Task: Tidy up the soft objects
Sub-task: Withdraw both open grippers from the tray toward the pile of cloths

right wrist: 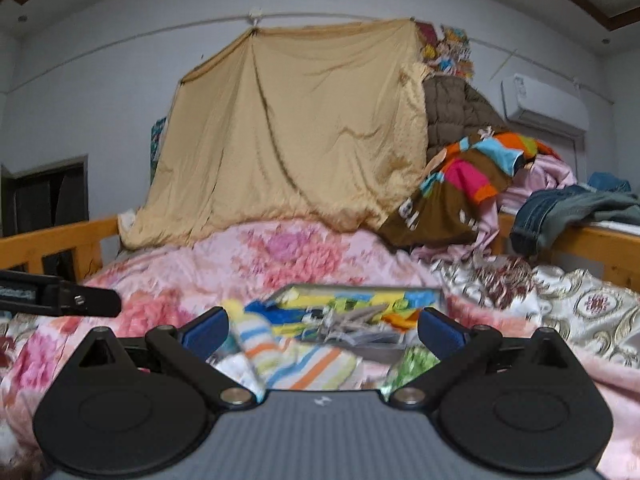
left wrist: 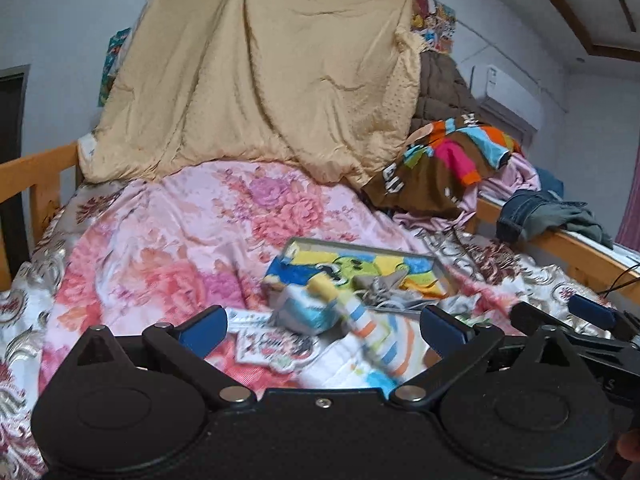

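Both claws, left gripper (left wrist: 324, 330) and right gripper (right wrist: 323, 330), spread wide over a crumpled striped cloth (left wrist: 376, 340) on the glossy floral quilt (left wrist: 168, 240); flat rectangular tray (left wrist: 438, 266) just behind.

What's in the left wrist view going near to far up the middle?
Left gripper → striped cloth → tray with the colourful towel → pink floral quilt → tan blanket hung against the wall.

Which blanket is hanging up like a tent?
The plain tan blanket at the far end of the bed. It hangs high against the wall, while the pink flowery blanket lies flat on the bed and the brown quilted one sits heaped beside it.
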Demonstrator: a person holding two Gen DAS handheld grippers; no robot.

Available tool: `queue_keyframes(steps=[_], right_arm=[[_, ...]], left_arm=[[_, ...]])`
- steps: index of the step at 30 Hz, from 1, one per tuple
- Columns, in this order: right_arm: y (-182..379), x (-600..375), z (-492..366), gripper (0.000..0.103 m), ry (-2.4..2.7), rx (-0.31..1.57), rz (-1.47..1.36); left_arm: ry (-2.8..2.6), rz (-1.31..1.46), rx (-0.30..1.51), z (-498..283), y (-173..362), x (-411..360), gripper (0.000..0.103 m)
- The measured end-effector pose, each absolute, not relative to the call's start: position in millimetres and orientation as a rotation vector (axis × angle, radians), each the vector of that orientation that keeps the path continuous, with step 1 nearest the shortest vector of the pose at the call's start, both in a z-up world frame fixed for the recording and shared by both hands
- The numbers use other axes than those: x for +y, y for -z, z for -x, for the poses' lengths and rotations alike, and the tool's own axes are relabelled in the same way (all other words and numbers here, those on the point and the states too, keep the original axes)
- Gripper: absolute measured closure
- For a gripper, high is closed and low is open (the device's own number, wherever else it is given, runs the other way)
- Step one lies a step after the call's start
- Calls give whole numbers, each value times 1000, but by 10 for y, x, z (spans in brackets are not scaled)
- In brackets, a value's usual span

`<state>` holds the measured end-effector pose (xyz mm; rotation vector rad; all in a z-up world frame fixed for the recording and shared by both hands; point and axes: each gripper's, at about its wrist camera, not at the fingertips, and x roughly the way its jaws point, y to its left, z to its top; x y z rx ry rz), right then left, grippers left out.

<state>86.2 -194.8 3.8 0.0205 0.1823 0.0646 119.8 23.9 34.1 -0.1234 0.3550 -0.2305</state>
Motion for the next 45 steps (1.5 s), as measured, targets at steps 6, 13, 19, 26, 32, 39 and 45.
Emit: queue_keyframes(steps=[6, 13, 19, 26, 32, 39, 45], right_arm=[[81, -1886, -938, 0, -81, 249, -27], [191, -1962, -1072, 0, -64, 341, -78], [276, -2007, -1192, 0, -68, 406, -116], [338, -1969, -1280, 0, -86, 437, -110], [383, -1953, -1377, 0, -87, 459, -110], [393, -1996, -1518, 0, -71, 437, -124], [415, -2092, -1637, 0, -51, 442, -172]], left_arm=[[232, 30, 370, -1280, -163, 206, 1], [298, -51, 405, -1386, 69, 139, 1], [336, -98, 430, -1489, 246, 118, 1], [361, -115, 452, -1623, 359, 120, 1], [404, -143, 453, -1724, 442, 82, 1], [438, -180, 422, -1819, 547, -18, 1], [504, -189, 397, -1903, 596, -123, 1]])
